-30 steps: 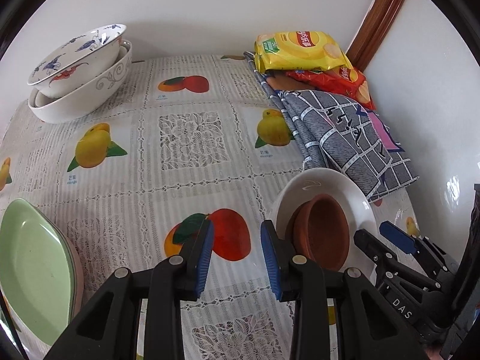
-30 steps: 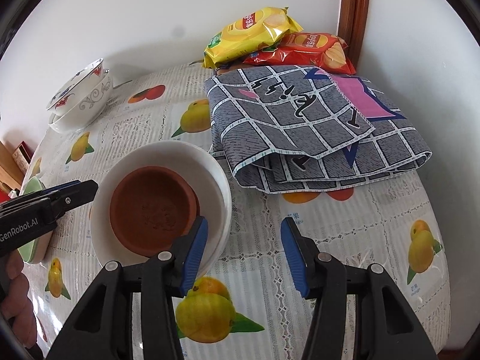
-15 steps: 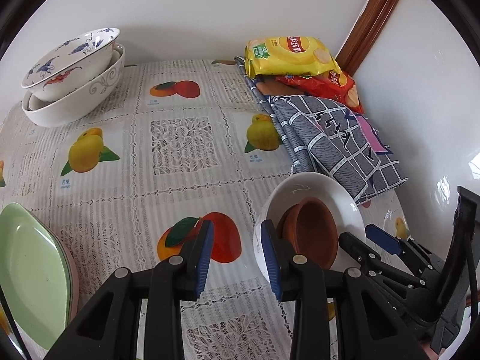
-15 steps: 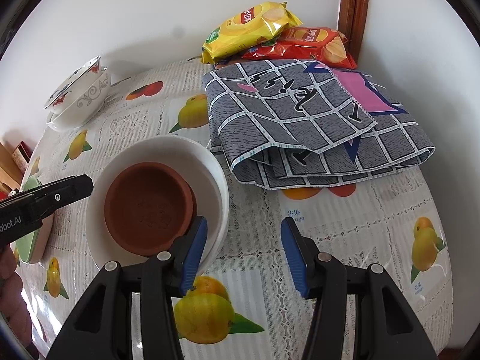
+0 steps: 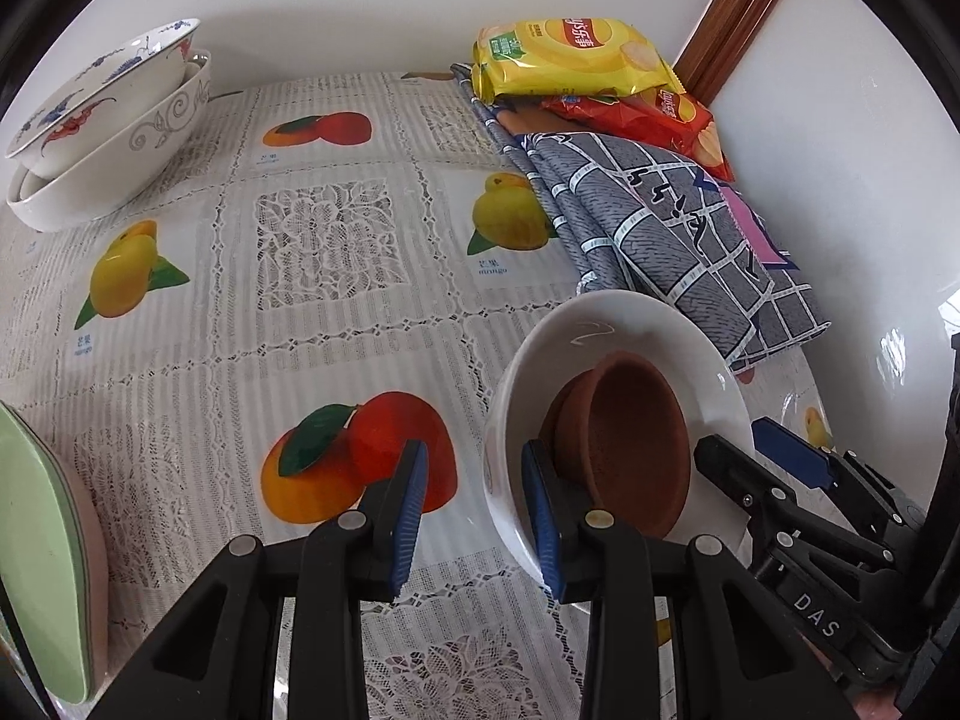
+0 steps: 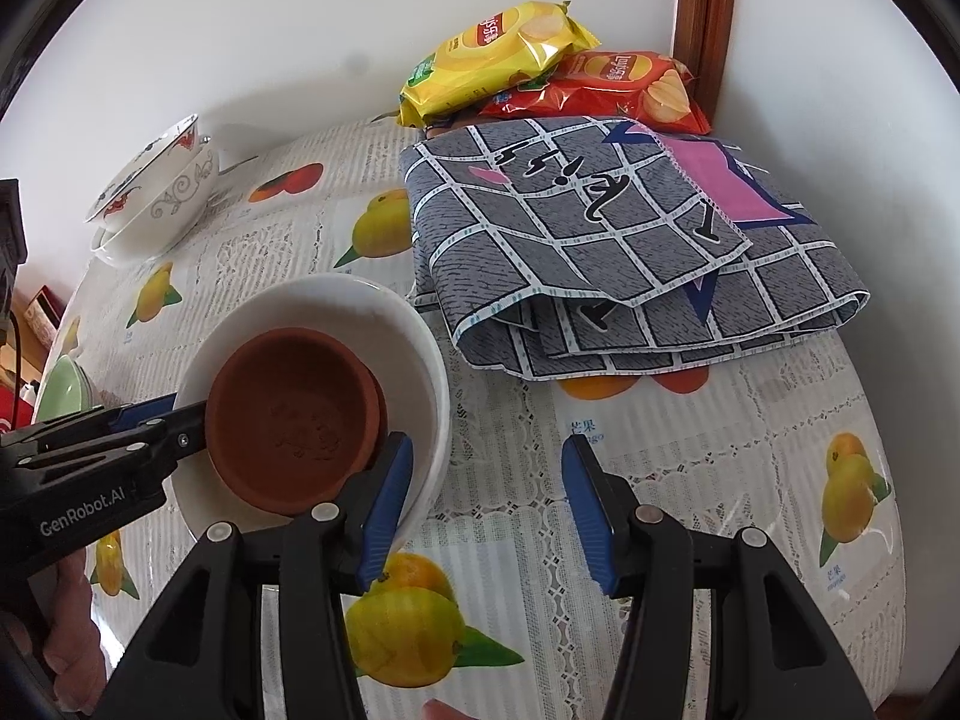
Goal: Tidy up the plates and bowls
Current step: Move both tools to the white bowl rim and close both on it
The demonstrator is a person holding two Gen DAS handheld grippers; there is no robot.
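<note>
Risk: the round white ceramic bowl (image 6: pixel 420 360), with the small terracotta clay bowl (image 6: pixel 294 414) loose inside it, sits on the fruit-print counter (image 5: pixel 324 252) with a finger of each gripper inside its rim. Left gripper (image 5: pixel 474 516) fingers stand apart astride the near wall; right gripper (image 6: pixel 486 504) fingers are apart too, pressing nothing. An uneven lift could tip it and slide the clay bowl out.

Count: two nested patterned porcelain bowls (image 5: pixel 108 138) far left; green oval plate (image 5: pixel 36 546) on another; two crisp bags (image 6: pixel 498 54); one folded grey checked cloth (image 6: pixel 600 252).
</note>
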